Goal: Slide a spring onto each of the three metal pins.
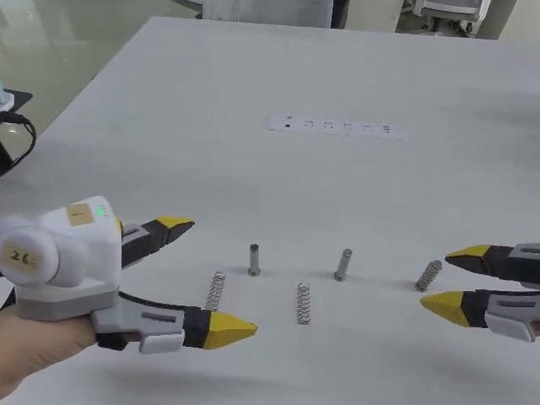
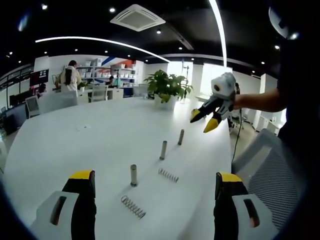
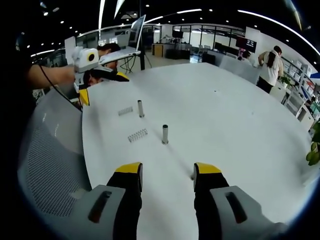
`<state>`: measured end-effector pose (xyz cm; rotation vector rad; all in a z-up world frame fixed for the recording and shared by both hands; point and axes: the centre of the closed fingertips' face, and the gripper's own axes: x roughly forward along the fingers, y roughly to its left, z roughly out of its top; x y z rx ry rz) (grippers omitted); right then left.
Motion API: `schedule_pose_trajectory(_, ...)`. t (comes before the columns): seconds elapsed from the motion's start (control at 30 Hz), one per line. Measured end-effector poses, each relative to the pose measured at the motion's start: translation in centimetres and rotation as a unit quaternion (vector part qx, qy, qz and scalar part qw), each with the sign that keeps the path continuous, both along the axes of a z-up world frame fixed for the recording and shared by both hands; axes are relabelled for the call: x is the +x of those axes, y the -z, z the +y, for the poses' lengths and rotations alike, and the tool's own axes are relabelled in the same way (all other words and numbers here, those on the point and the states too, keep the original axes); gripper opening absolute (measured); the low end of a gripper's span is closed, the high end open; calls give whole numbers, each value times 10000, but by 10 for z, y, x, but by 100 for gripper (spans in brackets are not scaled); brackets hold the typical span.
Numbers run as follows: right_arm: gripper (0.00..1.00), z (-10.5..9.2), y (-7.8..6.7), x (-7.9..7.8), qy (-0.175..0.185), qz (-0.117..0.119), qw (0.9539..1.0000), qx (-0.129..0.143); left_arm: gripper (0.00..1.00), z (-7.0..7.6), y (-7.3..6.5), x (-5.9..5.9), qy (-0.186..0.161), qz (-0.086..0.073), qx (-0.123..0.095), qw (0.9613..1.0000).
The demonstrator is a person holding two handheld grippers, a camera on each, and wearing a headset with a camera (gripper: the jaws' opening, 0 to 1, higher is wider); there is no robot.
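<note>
Head view: on the white table (image 1: 354,194), two bare pins (image 1: 254,259) stand beside two loose springs (image 1: 304,303); a third spring (image 1: 429,275) seems already seated on its pin. Left gripper view: left hand-held gripper (image 2: 156,176) open, empty. Right gripper view: right hand-held gripper (image 3: 167,170) open, empty; two pins await springs.

I list one white table (image 1: 152,118) with a power strip (image 1: 337,126) lying flat on its far side. I also note a potted plant (image 2: 167,87) at one end, an open laptop (image 3: 131,37) at another edge, and a mesh chair (image 3: 50,160) alongside.
</note>
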<state>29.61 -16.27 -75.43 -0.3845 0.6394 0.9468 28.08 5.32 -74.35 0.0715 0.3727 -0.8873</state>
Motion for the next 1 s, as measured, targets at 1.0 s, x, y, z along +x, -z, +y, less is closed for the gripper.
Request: schedule_pose_trajectory(1.0,35,55,25,-19,-247,746,9969,-54,97,2,2,-7,-8,38,51,10000)
